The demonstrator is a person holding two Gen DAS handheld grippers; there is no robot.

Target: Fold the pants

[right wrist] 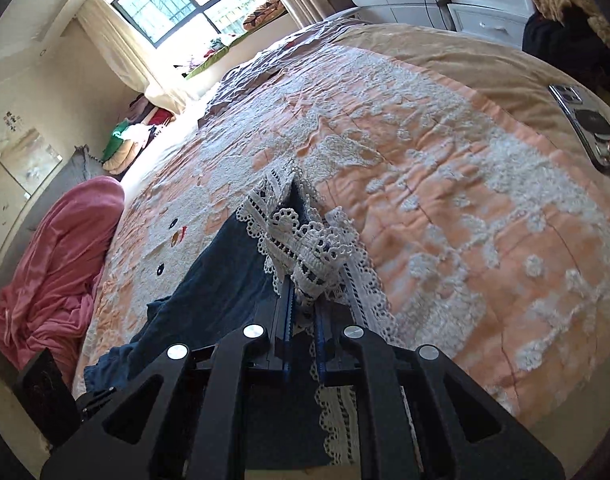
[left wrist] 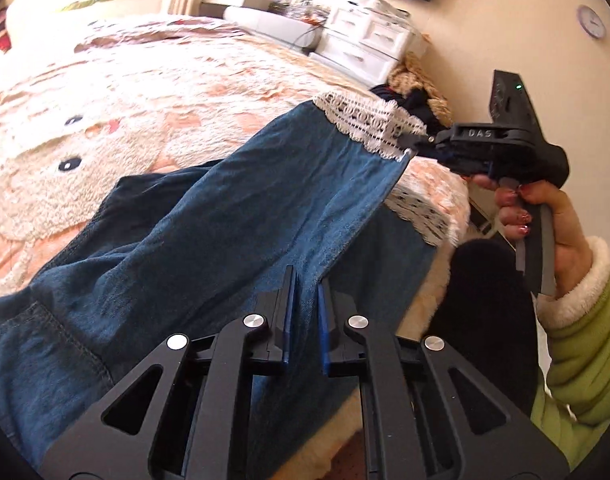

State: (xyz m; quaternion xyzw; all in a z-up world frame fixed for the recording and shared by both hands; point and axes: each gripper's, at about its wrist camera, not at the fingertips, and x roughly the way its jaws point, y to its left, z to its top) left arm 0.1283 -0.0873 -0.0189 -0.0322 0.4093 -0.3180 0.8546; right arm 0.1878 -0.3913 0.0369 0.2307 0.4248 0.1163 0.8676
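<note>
Both tongs grip the pants [left wrist: 233,216]: right tongs [left wrist: 415,140] on the lace hem [left wrist: 369,124], left tongs [left wrist: 305,300] mid-leg; leg axis runs between them.

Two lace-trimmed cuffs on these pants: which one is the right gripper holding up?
The upper cuff, lifted off the bed with its lace pinched by the right gripper. The other cuff lies on the blanket beneath it, ungripped.

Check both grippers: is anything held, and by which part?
Right gripper is shut on the pants at the lace hem of the lifted leg. Left gripper pinches the denim further up that same leg.
</note>
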